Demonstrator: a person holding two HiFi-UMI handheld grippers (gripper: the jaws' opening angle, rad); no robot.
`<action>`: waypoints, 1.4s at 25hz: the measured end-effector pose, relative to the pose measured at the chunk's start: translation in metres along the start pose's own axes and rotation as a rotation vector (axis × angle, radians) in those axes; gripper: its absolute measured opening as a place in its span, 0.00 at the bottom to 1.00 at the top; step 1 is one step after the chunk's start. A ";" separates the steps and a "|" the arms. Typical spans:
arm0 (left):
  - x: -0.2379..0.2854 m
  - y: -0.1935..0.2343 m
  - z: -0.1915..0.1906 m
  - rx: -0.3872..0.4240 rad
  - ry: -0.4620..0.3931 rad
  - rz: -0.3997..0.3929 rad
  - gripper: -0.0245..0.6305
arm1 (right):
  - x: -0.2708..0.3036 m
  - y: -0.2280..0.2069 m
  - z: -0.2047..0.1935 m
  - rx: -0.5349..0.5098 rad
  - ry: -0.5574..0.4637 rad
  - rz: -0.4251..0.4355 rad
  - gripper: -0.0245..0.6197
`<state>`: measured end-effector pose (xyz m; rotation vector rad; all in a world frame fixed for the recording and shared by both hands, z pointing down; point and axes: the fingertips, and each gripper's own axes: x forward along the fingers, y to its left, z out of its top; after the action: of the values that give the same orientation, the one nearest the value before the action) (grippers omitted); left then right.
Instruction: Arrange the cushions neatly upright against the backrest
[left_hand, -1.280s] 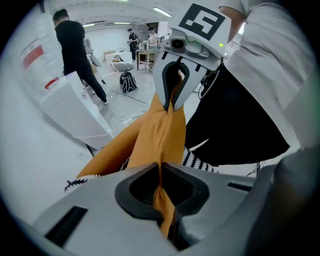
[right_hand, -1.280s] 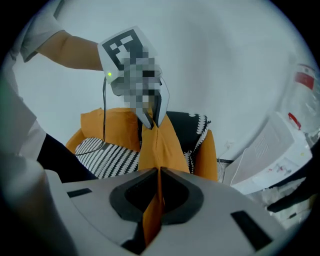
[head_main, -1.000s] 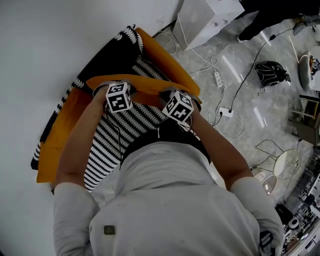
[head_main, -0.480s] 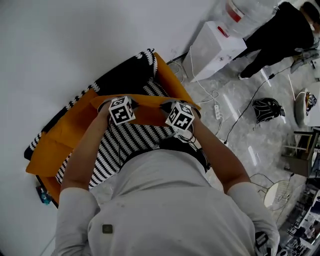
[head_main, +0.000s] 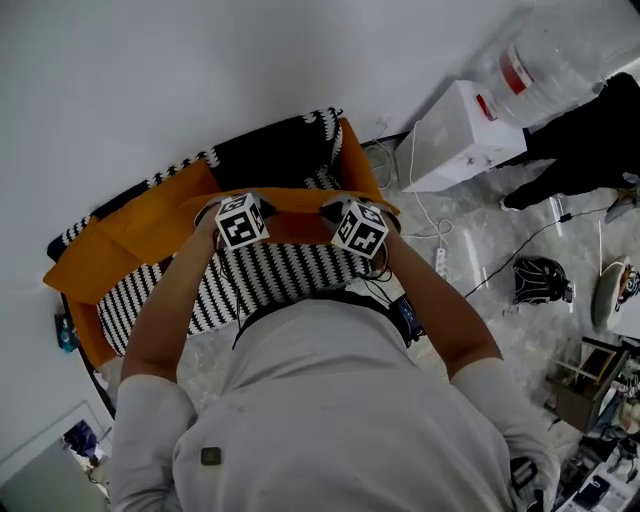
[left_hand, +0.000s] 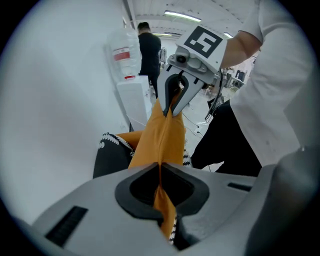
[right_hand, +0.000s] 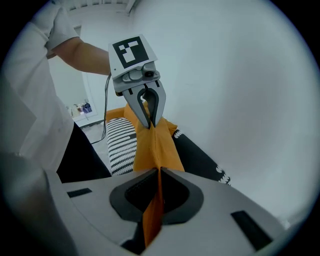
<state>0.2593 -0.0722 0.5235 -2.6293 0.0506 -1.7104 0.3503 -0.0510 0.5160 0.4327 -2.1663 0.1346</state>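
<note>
Left gripper (left_hand: 161, 172): your jaws are nipped down to a sliver on a fold of the orange cushion (left_hand: 160, 132), and the cloth runs through the pads and out below. Right gripper (right_hand: 159, 175): same state, clamped tight on that cushion's edge. Each gripper view shows the other claw biting the far end of the fold, so the fabric hangs stretched between your two.

Position: the cushion's top edge spans from one claw to the other. It sits above the striped seat (head_main: 280, 275) and in front of the black backrest cover (head_main: 270, 155) with its white scalloped trim.

Count:
- Two grippers, with one marker cube (head_main: 240, 220) on each.
- One orange cushion in the grip.
- One more orange stretch (head_main: 120, 245) lying left along the backrest. You cannot tell whether it is a separate cushion.
- One striped piece and one black piece.
- Beyond the sofa, one white dispenser (head_main: 460, 135) carrying one water bottle (head_main: 565, 55).
- One power strip (head_main: 440, 262) with white cables on the floor.
- One dark rounded object (head_main: 540, 280), its kind unclear.
- One other person in dark clothes (head_main: 595, 135), cut off at the right edge.

Hidden: your own torso covers the sofa's front, and in the head view your cubes and hands cover the pinch points. The lower part of the cushion is out of sight.

Writing: the cubes carry only black-and-white square patterns. The bottle has a red label, but its print is too small to read.
</note>
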 end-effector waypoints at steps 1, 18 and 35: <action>0.002 0.003 0.002 -0.016 0.004 0.009 0.07 | 0.000 -0.005 -0.002 -0.014 -0.002 0.010 0.10; 0.032 0.069 -0.003 -0.210 0.024 0.062 0.07 | 0.038 -0.080 -0.005 -0.118 -0.024 0.157 0.10; 0.093 0.168 -0.068 -0.318 -0.020 0.040 0.07 | 0.139 -0.155 0.005 -0.149 0.040 0.160 0.10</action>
<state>0.2304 -0.2424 0.6326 -2.8363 0.4044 -1.7958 0.3264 -0.2322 0.6149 0.1696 -2.1523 0.0689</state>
